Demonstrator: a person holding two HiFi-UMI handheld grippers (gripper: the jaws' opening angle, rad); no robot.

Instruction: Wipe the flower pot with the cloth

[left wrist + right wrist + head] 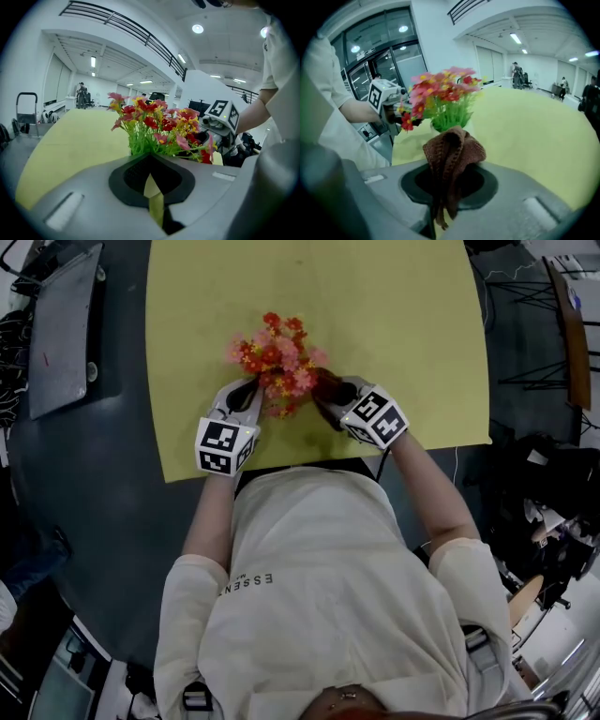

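Careful: with your right gripper (326, 395) pinching the cloth (452, 150) and the left gripper (244, 395) jaws closed on nothing, a hard wipe could topple the flower pot (434, 126).

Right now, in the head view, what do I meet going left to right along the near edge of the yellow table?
left gripper → flowers → right gripper, shut on the cloth
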